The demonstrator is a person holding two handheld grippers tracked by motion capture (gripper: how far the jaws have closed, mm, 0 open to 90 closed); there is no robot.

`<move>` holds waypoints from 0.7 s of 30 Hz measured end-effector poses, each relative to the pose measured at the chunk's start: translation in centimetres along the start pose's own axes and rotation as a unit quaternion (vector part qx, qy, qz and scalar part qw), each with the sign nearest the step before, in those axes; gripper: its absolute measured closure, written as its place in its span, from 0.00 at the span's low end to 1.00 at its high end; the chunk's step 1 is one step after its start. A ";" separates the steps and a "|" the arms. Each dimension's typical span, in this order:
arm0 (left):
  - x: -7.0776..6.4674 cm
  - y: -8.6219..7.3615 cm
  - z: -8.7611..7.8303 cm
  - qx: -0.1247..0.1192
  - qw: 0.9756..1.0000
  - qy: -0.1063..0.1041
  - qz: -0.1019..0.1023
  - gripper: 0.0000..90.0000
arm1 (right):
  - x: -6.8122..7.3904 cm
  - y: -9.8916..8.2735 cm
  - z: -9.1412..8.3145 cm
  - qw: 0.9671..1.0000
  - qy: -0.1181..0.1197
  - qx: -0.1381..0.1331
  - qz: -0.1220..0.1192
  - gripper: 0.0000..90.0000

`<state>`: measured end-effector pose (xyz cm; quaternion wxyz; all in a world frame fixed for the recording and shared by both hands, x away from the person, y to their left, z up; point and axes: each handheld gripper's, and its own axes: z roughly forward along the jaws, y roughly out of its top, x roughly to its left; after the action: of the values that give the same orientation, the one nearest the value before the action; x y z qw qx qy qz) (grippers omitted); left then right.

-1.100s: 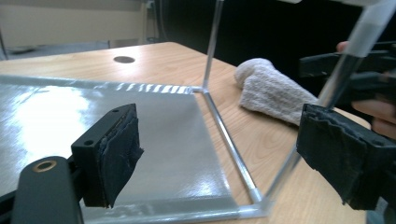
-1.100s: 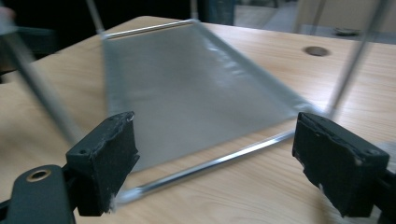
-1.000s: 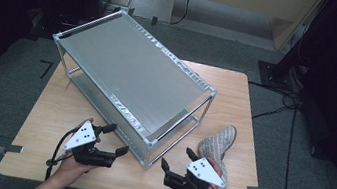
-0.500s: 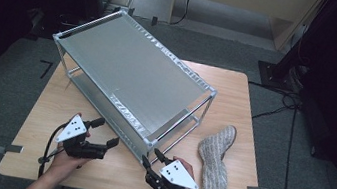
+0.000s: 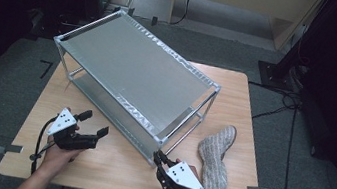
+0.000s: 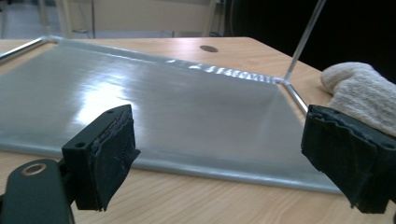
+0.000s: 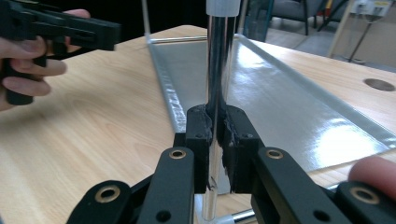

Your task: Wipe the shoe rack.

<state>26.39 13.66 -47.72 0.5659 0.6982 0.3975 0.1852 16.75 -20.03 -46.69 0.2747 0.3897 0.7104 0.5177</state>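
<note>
We've got the right claw (image 7: 216, 140) just clamped onto the slick, rigid chrome corner post (image 7: 219, 60) of the light 2-tier rack (image 5: 134, 72), left claw (image 6: 233, 158) gaping wide, empty.

L gripper (image 6: 233, 163) fingers (image 6: 109, 154) stand wide apart, nothing btwn them. Just ahead: rack's lower shelf (image 6: 187, 107) on desk (image 6: 187, 200). Thin post (image 6: 303, 39) rises at far right corner; knit slipper (image 6: 362, 95) beside it.
</note>
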 end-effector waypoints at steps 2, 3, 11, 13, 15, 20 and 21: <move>0.5 0.0 -0.2 -0.005 1.000 0.005 -0.001 0.15 | -0.5 -0.1 -0.2 1.000 -0.007 -0.001 0.006 0.92; 0.8 0.0 -0.3 -0.009 1.000 0.012 -0.002 0.15 | -0.8 -0.2 -0.4 1.000 -0.010 -0.001 0.009 0.92; 2.8 0.1 -0.7 -0.015 0.999 0.049 -0.012 0.15 | -2.9 -0.7 -1.4 0.999 -0.030 -0.007 0.013 0.92; 3.3 0.2 -0.7 -0.015 0.998 0.060 -0.013 0.15 | -3.4 -0.7 -1.6 0.999 -0.038 -0.007 0.013 0.92; 3.8 0.2 -0.7 -0.018 0.997 0.070 -0.014 0.15 | -3.8 -0.8 -2.0 0.999 -0.045 -0.007 0.017 0.92; 5.0 0.4 -0.5 -0.024 0.994 0.103 -0.024 0.16 | -4.2 -1.1 -2.7 0.998 -0.060 -0.005 0.019 0.92; 5.2 0.4 -0.5 -0.024 0.993 0.111 -0.026 0.16 | -4.3 -1.1 -2.8 0.998 -0.060 -0.004 0.018 0.92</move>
<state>29.42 17.94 -48.20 0.5399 0.6490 0.4708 0.2563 16.54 -25.27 -46.91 0.3092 0.4317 0.6836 0.5007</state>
